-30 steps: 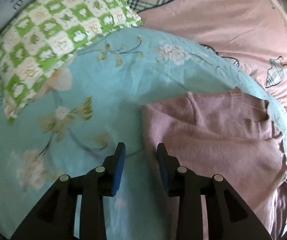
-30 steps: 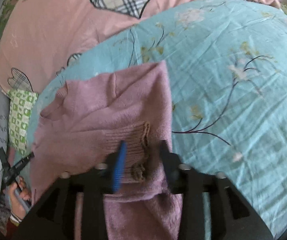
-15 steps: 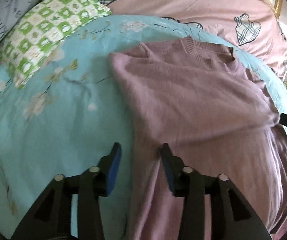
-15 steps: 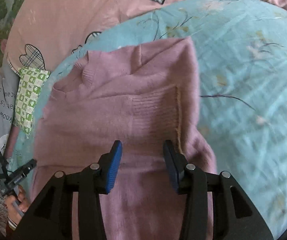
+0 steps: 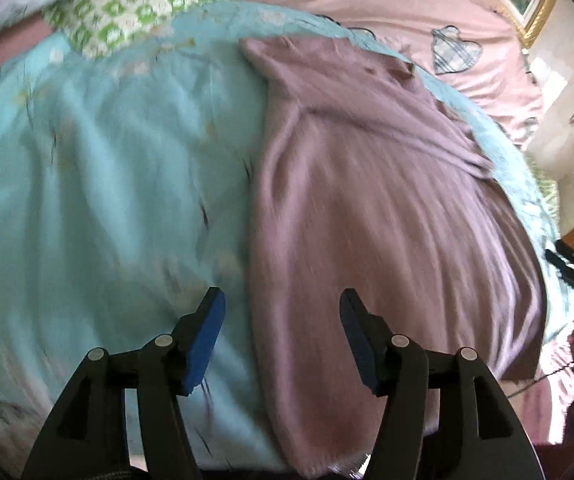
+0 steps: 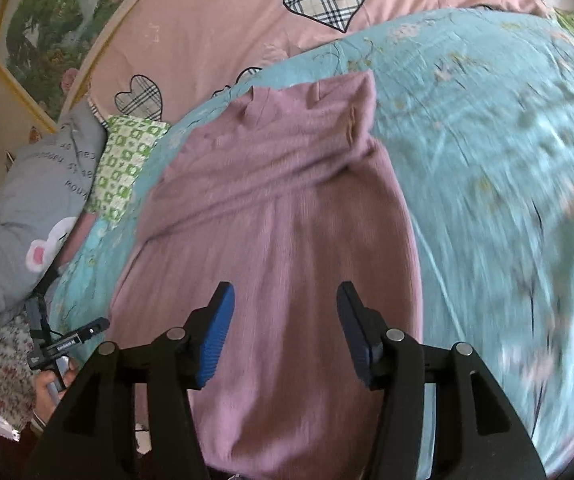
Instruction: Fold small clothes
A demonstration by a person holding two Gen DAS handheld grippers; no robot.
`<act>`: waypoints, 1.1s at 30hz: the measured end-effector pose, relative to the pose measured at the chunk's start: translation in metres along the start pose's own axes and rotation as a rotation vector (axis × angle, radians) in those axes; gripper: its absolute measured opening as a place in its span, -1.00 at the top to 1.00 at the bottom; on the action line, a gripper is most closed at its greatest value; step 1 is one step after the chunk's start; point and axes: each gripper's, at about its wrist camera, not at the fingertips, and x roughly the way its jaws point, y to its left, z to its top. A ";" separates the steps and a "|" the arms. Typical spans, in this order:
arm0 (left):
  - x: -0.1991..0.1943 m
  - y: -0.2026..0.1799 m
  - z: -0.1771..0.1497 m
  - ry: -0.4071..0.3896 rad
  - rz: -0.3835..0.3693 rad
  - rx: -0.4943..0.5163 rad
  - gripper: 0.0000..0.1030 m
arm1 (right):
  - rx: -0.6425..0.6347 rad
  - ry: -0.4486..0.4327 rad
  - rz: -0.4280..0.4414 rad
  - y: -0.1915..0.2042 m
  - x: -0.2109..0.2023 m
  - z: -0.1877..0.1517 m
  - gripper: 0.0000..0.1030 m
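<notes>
Mauve knitted sweater [image 6: 283, 208], seemingly sleeve-folded, lying on turquoise floral bedsheet [image 6: 487, 160]; left gripper [image 5: 281, 336] and right gripper [image 6: 285, 328] fingers spread, empty.

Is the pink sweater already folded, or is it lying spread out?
Partly folded: the sweater has both sleeves folded across its chest, while its body lies long on the blue bedspread.

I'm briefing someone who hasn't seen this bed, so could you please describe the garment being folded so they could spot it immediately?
Start from the turquoise floral bedspread that covers the bed in front of the pink heart-patterned quilt. On it lies the mauve knitted sweater, neckline away from the open right gripper. It is the only plain, fuzzy piece among printed fabrics.
</notes>
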 end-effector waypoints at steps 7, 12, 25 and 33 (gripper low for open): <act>-0.005 -0.010 -0.067 0.037 -0.086 -0.001 -0.18 | 0.041 0.004 0.047 -0.018 -0.026 -0.055 -0.09; -0.006 -0.015 -0.095 0.043 -0.117 0.014 -0.15 | 0.058 0.029 0.053 -0.029 -0.038 -0.084 -0.09; 0.009 0.001 -0.113 0.101 -0.335 -0.119 0.34 | 0.019 0.058 0.063 -0.043 -0.047 -0.113 -0.09; 0.012 -0.006 -0.112 0.107 -0.318 -0.095 0.34 | 0.043 0.057 0.061 -0.060 -0.049 -0.116 -0.09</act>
